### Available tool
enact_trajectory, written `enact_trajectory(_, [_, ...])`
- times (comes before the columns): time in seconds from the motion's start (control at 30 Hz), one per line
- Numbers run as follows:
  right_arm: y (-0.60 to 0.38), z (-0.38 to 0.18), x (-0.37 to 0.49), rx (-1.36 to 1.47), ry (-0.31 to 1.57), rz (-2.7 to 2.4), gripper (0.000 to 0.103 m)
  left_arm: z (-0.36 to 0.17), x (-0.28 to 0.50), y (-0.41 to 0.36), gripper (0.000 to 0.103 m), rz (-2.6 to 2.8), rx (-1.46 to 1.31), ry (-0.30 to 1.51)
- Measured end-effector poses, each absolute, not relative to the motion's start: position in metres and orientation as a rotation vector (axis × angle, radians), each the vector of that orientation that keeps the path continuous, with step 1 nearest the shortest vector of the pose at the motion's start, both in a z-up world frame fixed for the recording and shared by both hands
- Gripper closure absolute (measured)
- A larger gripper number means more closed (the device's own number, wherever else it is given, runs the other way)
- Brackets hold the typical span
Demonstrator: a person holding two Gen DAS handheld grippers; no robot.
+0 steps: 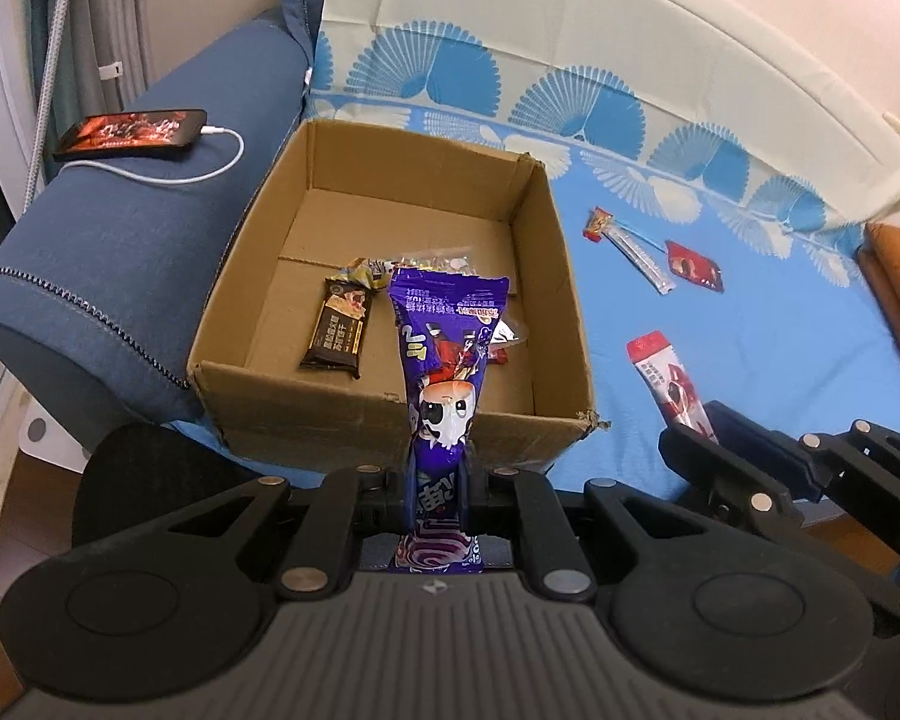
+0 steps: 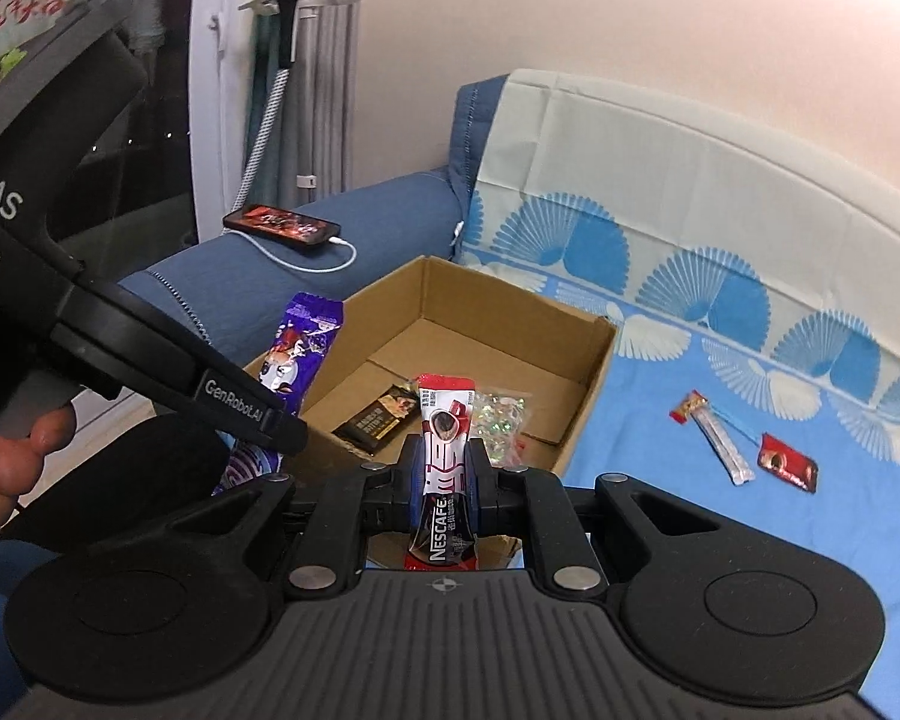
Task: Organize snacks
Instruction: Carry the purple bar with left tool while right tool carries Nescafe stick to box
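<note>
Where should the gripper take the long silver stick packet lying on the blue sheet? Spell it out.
Grip the silver stick packet across its narrow width near the middle, coming from above. It lies flat, and its far end touches the small red-and-yellow wrapper.

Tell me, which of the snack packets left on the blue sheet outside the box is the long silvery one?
It is the slim silver stick lying between two red-wrapped ones: a small red candy at its far end and a dark red sachet beside it.
</note>
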State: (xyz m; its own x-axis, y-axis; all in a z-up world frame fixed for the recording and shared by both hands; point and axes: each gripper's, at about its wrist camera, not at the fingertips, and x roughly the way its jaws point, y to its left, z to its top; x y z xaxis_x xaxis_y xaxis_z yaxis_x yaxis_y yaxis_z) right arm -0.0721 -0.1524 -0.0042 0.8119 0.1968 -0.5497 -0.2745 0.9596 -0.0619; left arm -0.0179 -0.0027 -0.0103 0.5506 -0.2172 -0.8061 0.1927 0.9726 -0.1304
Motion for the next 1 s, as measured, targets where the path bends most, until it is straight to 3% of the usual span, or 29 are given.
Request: enact_trajectory(1.0, [-0.138, -0.01, -0.062, -0.195, 0.641, 0.276, 0.088, -0.028, -0.007, 0.008, 0.09, -0.256, -0.073, 0.998])
